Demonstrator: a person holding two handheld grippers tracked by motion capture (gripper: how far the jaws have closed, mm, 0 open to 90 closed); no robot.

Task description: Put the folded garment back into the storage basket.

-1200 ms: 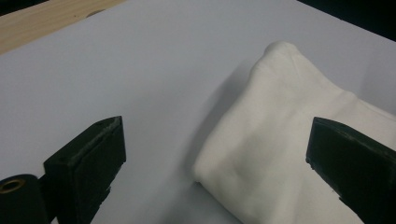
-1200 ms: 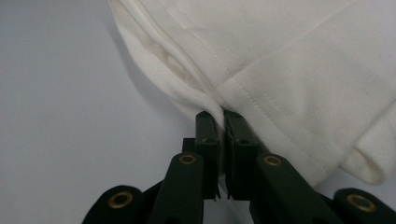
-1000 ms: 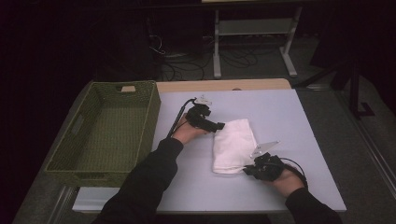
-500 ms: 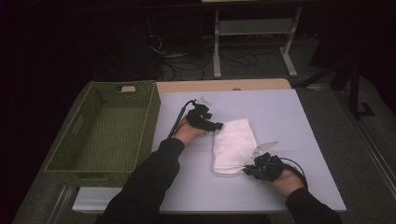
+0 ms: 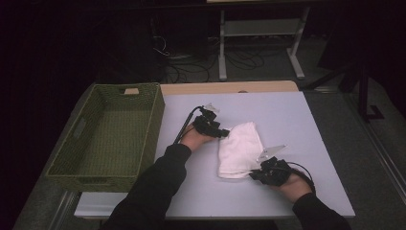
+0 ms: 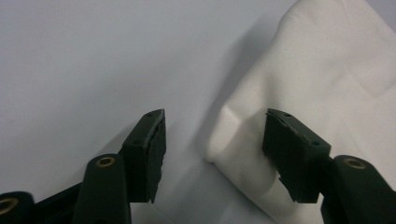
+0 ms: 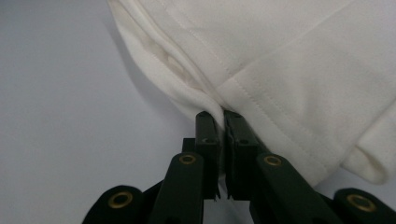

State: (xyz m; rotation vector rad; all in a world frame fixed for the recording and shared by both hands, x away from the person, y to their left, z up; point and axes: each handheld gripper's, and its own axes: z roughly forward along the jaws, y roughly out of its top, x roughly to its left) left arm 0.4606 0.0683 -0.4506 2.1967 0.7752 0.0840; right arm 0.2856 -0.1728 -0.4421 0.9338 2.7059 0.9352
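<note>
A folded white cloth [image 5: 239,148] lies on the pale table [image 5: 297,115]. My left gripper [image 5: 223,134] is at the cloth's far left corner. In the left gripper view its jaws have just been closing and stand half apart [image 6: 212,154]. The cloth's corner [image 6: 243,135] bulges between them; one pad rests against the fabric and the other is still off it. My right gripper [image 5: 253,174] is at the cloth's near edge. In the right gripper view it is shut [image 7: 223,117] on the stitched hem of the cloth [image 7: 289,60].
A green woven basket [image 5: 158,120] stands at the table's left side, with nothing in it. Bare table surface lies right of and beyond the cloth. Cables and a metal stand are on the dark floor behind the table.
The left gripper has edged slightly toward the cloth's corner. The right hand and the cloth have kept their place.
</note>
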